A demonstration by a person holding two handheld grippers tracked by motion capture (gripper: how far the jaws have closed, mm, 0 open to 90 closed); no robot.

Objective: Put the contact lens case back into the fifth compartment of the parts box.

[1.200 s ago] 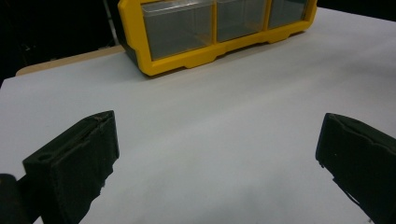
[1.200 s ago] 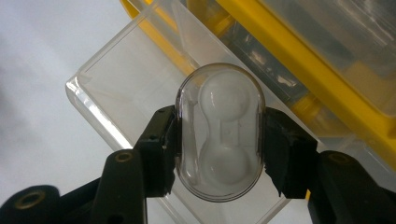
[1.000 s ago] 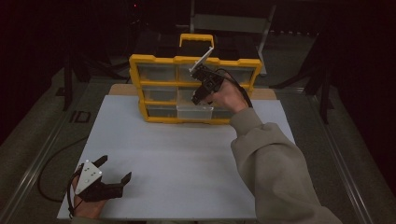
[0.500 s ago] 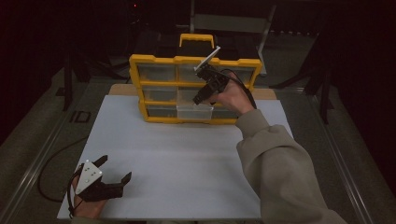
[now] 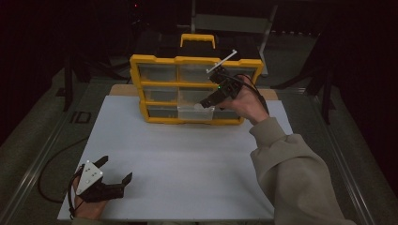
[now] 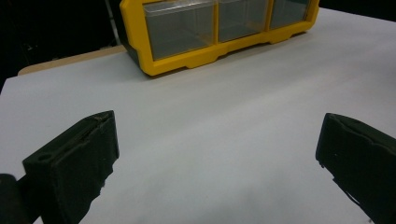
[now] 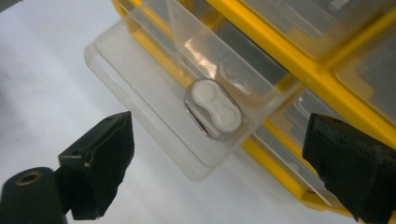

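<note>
Yellow plastic frames the drawer cabinet [image 5: 187,61] that stands at the far edge of the white surface [image 5: 187,164], three rows of clear drawers stacked in it and a yellow carry handle [image 5: 198,40] on top. The middle drawer of the bottom row, a clear drawer [image 5: 195,112], is pulled partway out toward the person. In the right gripper view that clear drawer [image 7: 154,116] juts from the yellow frame at a slant, and its front carries a small white rounded pull tab [image 7: 215,110]. The right gripper [image 5: 206,104] hangs just in front of the drawer, held in a hand that comes from a beige sleeve [image 5: 295,178]; its jaws have just been opening and stand wide apart, one on each side of the tab, neither pad touching it and nothing clamped between them. The left gripper [image 5: 115,176] rests at the near left corner of the surface, well apart from the cabinet, its grey plate facing up. In the left gripper view the cabinet [image 6: 187,51] lies far ahead, and that gripper's jaws are spread wide over bare white surface [image 6: 210,140], released and gripping nothing.
</note>
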